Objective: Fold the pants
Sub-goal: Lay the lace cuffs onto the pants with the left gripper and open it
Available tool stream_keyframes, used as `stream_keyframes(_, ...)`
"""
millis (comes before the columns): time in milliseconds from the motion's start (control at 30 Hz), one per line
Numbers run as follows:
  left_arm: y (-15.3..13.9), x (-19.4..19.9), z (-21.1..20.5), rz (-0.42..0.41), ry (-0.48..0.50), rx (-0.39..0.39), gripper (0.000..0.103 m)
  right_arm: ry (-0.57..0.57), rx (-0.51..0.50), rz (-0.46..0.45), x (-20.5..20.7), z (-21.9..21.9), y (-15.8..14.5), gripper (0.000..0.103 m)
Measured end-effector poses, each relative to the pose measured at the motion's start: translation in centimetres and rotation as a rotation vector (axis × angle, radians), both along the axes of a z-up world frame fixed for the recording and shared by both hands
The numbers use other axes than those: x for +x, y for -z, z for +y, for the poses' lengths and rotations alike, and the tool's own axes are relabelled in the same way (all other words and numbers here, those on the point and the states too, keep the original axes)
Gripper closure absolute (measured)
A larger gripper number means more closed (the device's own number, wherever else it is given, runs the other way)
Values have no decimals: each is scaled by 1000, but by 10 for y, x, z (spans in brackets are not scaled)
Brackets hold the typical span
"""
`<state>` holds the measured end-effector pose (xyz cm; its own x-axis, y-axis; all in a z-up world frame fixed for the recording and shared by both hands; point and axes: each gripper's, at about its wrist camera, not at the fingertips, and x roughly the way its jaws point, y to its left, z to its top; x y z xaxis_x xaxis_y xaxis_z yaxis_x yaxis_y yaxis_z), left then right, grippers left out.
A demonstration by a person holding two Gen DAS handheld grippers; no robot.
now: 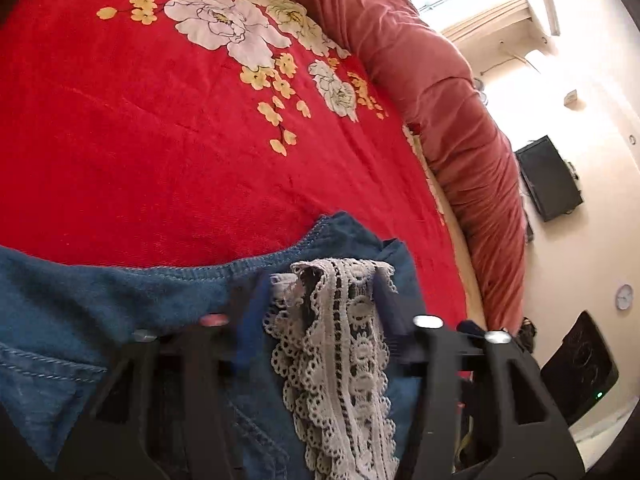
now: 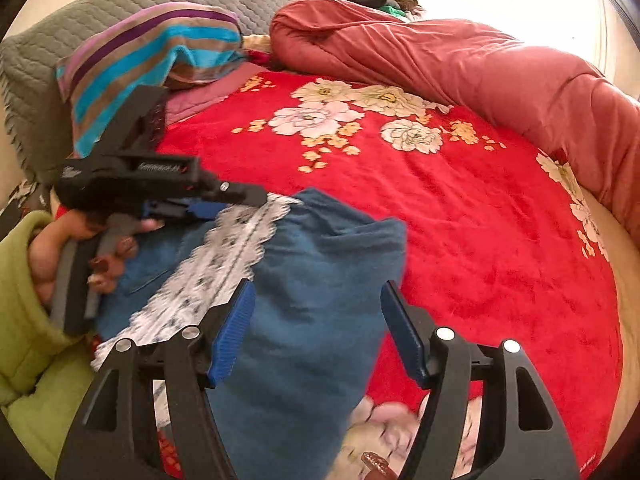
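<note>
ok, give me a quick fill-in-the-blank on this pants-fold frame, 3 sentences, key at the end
1. The left gripper is pinching the pants at a strip of white ____ trim.
2. The right gripper hangs over the blue fabric with its jaws ____.
3. The bedspread under the pants is ____ with a flower print.

Missing words: lace; open; red

Pants (image 2: 304, 280): blue denim, bunched and partly folded, lying on the red floral bedspread (image 2: 460, 208) near its front edge. White lace trim (image 1: 340, 344) runs along one side as a band, its end crumpled at the raised waist edge. Stitched hem visible.
</note>
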<state>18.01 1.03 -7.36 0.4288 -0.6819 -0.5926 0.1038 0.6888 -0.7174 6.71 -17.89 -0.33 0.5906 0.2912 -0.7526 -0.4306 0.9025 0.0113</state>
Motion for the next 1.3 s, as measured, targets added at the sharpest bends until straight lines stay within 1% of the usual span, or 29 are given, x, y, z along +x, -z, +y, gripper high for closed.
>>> stream_keyframes(67,-2,2,-8,-12,7,9,89,20,-14,10,13,-1,4,39)
stream_keyframes(133,-13,3,-13,-49,20,-6,95,55,-14,20,26,-5,4,39)
stream_keyframes(167,-25,2,-15,-94,27,-17,96,66,-10,23,30,-6,3,39)
stream_keyframes(200,-33,1,-14,-130,30,-10,96,77,-2,23,35,-7,3,39)
stream_keyframes(233,-40,-1,-14,-165,31,16,96,85,5,17,40,-8,2,39)
stream_keyframes(267,-46,-2,-14,-193,26,59,96,87,3,17,45,-8,4,39)
stream_keyframes(300,-46,-3,-13,-201,15,122,95,89,-5,18,49,-7,6,39)
stream_keyframes(333,-40,-1,-10,-170,7,168,95,91,-20,22,54,-5,11,39)
stream_keyframes(367,-34,1,-7,-140,4,182,95,94,-34,26,58,-4,15,39)
stream_keyframes(400,-24,1,-3,-107,0,180,94,106,-63,32,64,-1,22,39)
stream_keyframes(467,-13,1,1,-78,-5,185,90,128,-101,44,73,-1,33,40)
stream_keyframes(533,-11,2,4,-74,-1,171,89,155,-140,55,78,-3,43,41)
stream_keyframes(567,-12,2,4,-82,4,169,86,170,-153,60,80,-5,47,41)
stream_keyframes(633,-13,0,3,-90,6,170,79,192,-137,64,80,-13,50,41)
stream_keyframes(667,-13,0,3,-92,10,166,74,199,-135,66,79,-16,50,41)
stream_keyframes(733,-14,-5,4,-92,16,153,69,211,-128,68,75,-21,48,40)
stream_keyframes(767,-14,-6,3,-94,19,148,65,212,-103,67,70,-25,43,39)
stream_keyframes(833,-19,-9,3,-109,16,153,61,198,-54,51,59,-30,32,39)
stream_keyframes(900,-25,-16,7,-119,6,156,55,186,-38,30,49,-33,22,39)
stream_keyframes(967,-29,-24,13,-124,-7,151,51,149,-9,3,32,-34,9,38)
stream_keyframes(1133,-37,-55,18,-120,-13,162,49,46,9,-26,-3,-27,-9,38)
stream_keyframes(1300,-39,-95,20,-102,-1,195,49,-52,33,-2,-29,-19,-12,39)
